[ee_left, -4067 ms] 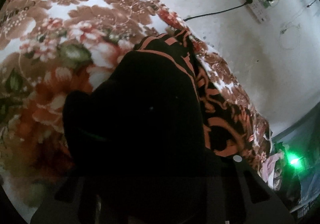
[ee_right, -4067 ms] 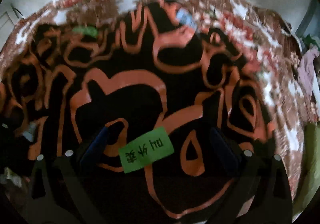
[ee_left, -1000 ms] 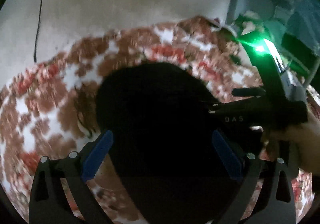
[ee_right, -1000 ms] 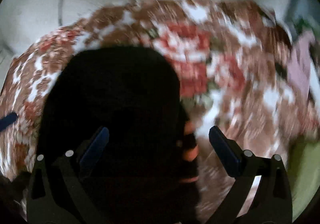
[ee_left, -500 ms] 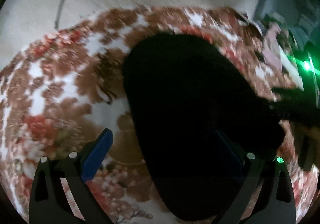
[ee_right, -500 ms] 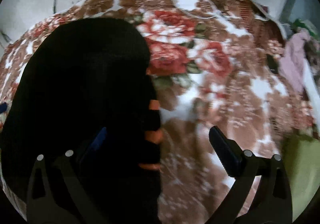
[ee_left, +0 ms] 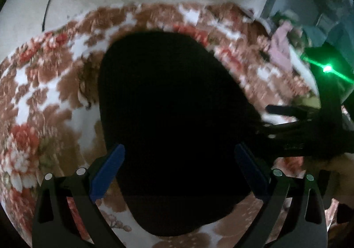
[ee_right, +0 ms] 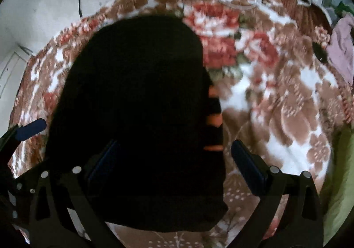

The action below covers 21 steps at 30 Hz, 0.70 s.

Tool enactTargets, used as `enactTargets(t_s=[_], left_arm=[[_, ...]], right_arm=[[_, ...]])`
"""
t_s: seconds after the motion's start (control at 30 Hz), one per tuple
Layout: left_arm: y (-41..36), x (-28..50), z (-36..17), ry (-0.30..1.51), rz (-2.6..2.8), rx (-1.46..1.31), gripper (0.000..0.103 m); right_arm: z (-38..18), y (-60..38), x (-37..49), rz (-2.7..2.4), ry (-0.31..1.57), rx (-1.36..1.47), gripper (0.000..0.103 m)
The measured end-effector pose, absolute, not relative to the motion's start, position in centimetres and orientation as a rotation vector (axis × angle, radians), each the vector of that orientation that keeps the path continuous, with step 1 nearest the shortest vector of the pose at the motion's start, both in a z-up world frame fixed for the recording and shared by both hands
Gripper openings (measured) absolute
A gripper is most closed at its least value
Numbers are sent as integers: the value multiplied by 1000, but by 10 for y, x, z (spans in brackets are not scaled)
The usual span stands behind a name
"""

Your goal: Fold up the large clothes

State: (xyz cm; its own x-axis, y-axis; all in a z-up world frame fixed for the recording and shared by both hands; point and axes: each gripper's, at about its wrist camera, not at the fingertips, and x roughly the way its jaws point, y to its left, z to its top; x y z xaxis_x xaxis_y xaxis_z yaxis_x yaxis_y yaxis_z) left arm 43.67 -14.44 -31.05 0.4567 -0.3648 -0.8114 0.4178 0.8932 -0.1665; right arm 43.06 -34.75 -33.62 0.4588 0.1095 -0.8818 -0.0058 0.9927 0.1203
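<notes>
On the floral blanket lies the black garment (no readable label), both hand-held grippers spread wide

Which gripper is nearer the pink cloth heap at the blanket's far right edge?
Right. The right gripper is on the side of the black garment facing the pink cloth; the left gripper is at its other side.

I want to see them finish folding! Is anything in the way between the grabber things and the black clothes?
Nothing visible is in the way. The black garment lies folded on the floral blanket, right in front of the open left gripper. The open right gripper faces it too, with only garment and blanket between its fingers.
</notes>
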Motion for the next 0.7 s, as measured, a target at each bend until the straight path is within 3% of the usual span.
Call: enactTargets(t_s=[0.2, 0.47, 0.7], left_arm=[[-116, 441, -332, 1034, -444, 23, 99], [-65, 445, -301, 1066, -382, -145, 97], [-35, 460, -282, 1078, -408, -306, 98]], right_arm=[[-348, -363, 417, 103, 1075, 89, 98], [-317, -391, 409, 58, 1098, 71, 98], [-307, -422, 433, 110, 1171, 236, 98]])
